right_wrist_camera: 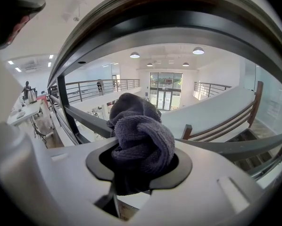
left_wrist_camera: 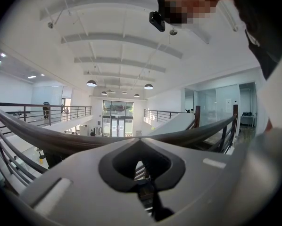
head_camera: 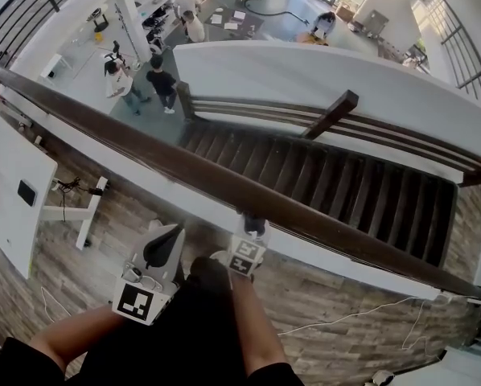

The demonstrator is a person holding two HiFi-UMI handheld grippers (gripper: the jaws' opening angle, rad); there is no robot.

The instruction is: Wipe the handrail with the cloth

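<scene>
Overlooking a dark staircase [head_camera: 329,175], the right gripper [right_wrist_camera: 140,166] clamps a bunched grey cloth [right_wrist_camera: 142,138] beneath the wooden handrail [head_camera: 224,185]; the left gripper [left_wrist_camera: 142,168] is closed, empty.

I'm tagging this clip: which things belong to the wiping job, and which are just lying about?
Job: handrail; cloth; right gripper, shut on the cloth.
Lying about: left gripper, shut and empty; stairs; white table; floor cable; people downstairs.

Pale grey left tongs [head_camera: 173,233] and right tongs [head_camera: 254,225] — black-and-white marker cubes [head_camera: 136,302] — black clothing [head_camera: 200,328]
</scene>
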